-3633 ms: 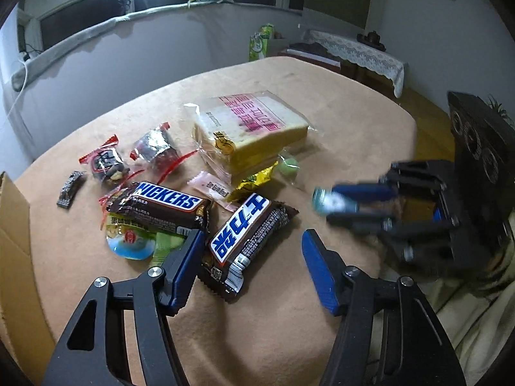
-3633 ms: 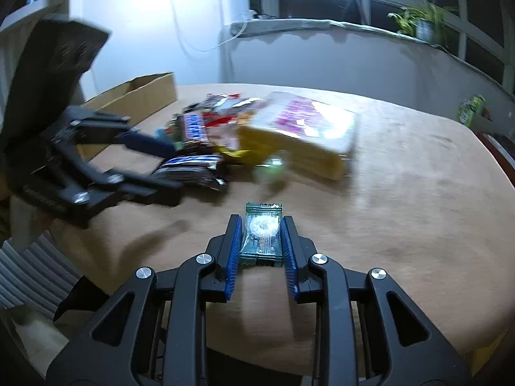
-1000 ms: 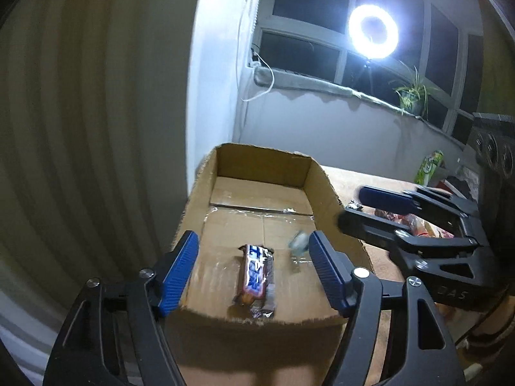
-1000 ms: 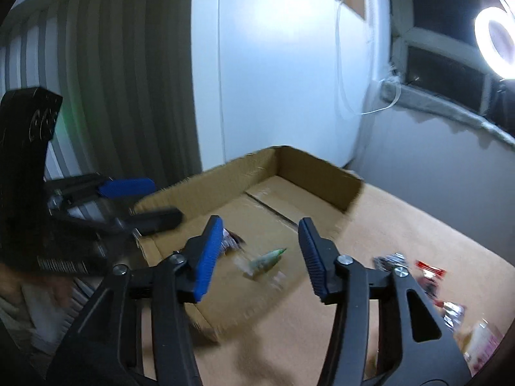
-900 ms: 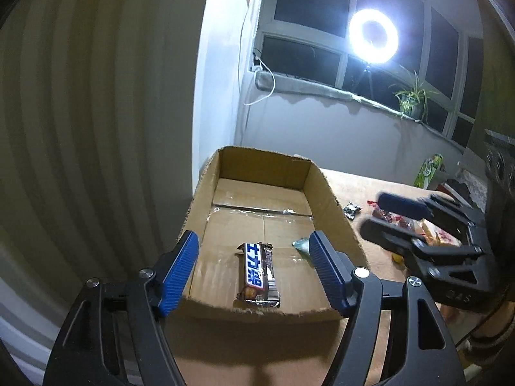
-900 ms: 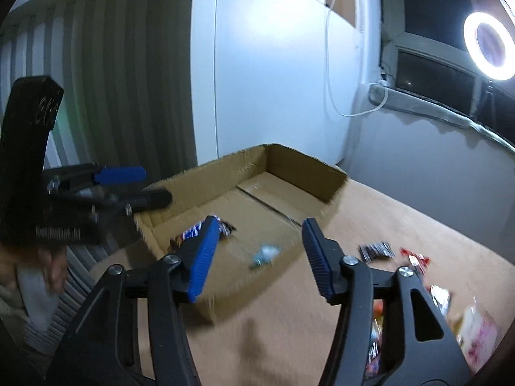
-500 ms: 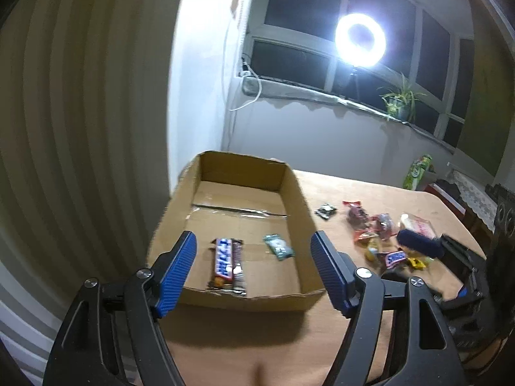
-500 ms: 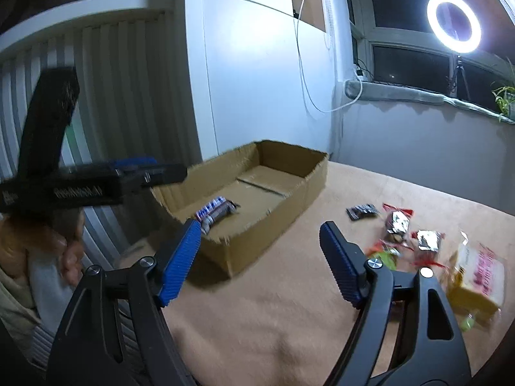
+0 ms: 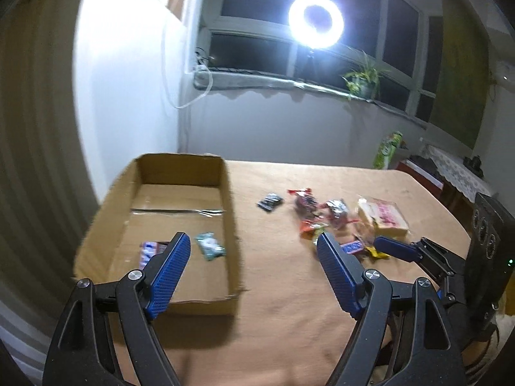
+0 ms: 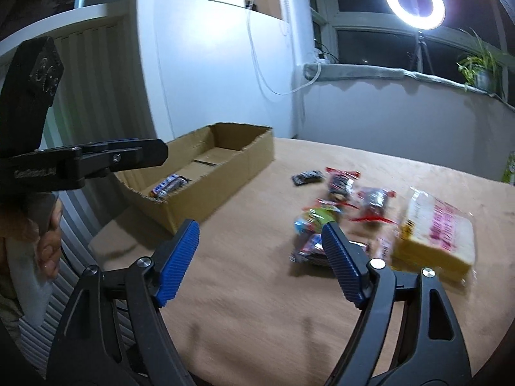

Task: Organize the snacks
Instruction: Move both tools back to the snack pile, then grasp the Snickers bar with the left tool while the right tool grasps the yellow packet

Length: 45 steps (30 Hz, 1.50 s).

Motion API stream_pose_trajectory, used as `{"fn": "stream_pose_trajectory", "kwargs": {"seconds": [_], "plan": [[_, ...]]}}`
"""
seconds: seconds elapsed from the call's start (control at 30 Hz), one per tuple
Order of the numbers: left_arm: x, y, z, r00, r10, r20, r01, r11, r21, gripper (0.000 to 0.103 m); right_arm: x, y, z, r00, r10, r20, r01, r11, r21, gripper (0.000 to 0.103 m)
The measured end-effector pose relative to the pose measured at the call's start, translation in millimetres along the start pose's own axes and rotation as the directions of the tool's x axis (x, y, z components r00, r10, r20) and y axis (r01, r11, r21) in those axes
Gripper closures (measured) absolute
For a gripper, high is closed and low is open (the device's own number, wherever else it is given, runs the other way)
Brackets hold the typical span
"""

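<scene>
1. The left claw (image 9: 254,251) hangs spread and empty above the near end of the cardboard box (image 9: 230,193), apparently between loads.
2. The right claw (image 10: 260,241), also spread wide with nothing between its pads, points toward the loose snacks, a sensible line for the next pick.
3. Inside the box lie a blue-and-white chocolate bar (image 9: 149,251), partly hidden by a claw finger, and a small green packet (image 9: 210,246), both flat on the bottom.
4. On the worktop (image 9: 289,305), well apart from the box, a cluster waits unsorted: a Snickers bar (image 9: 352,247), red-wrapped sweets (image 9: 304,201), a dark sachet (image 9: 270,201) and a bagged cake slice (image 10: 434,231).
5. Most of the sorting appears undone.
</scene>
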<state>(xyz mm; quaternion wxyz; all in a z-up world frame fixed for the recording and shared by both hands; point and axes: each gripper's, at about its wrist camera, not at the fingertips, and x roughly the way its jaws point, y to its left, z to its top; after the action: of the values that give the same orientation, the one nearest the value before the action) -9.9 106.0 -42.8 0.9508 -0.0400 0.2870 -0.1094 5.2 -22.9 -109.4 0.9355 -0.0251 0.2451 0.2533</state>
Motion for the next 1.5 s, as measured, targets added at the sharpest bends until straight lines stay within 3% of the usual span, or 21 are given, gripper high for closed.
{"fn": "stream_pose_trajectory", "kwargs": {"seconds": [0.33,0.47,0.67,0.9,0.97,1.0,1.17,1.33,1.4,1.5], "plan": [[33,-51,-4,0.990,-0.118,-0.084,0.123,0.991,0.061,0.022,-10,-55,-23,0.995,-0.070,-0.064,0.076,0.993,0.088,0.019],[50,-72,-9,0.976,-0.175,-0.129,0.186,0.979,0.085,0.022,-1,-75,-39,0.985,-0.062,-0.160,0.083,0.988,0.131,0.019],[84,-95,-14,0.949,-0.249,-0.194,0.278,0.951,0.137,0.022,0,-93,-44,0.981,-0.049,-0.190,0.080,0.984,0.158,0.019],[115,-107,-6,0.908,-0.341,-0.242,0.396,0.888,0.232,0.022,11,-118,-33,0.977,0.023,-0.213,0.009,0.989,0.150,0.019],[122,-109,-7,0.889,-0.366,-0.276,0.434,0.867,0.245,0.022,17,-120,-30,0.974,0.028,-0.225,0.000,0.992,0.123,0.019],[125,-109,-8,0.873,-0.384,-0.301,0.458,0.857,0.236,0.022,20,-120,-29,0.973,0.031,-0.230,-0.005,0.994,0.109,0.019],[128,-98,-12,0.831,-0.421,-0.363,0.499,0.853,0.153,0.023,21,-112,-30,0.967,0.096,-0.236,-0.083,0.994,0.067,0.019],[109,-92,-24,0.776,-0.488,-0.399,0.566,0.819,0.098,0.024,11,-98,-35,0.956,0.146,-0.254,-0.154,0.988,-0.009,0.021],[106,-91,-25,0.780,-0.484,-0.397,0.560,0.823,0.097,0.024,10,-100,-36,0.963,0.106,-0.249,-0.116,0.993,-0.025,0.022],[113,-86,-20,0.811,-0.444,-0.382,0.506,0.859,0.077,0.027,14,-107,-34,0.967,0.067,-0.247,-0.073,0.997,-0.015,0.025]]}}
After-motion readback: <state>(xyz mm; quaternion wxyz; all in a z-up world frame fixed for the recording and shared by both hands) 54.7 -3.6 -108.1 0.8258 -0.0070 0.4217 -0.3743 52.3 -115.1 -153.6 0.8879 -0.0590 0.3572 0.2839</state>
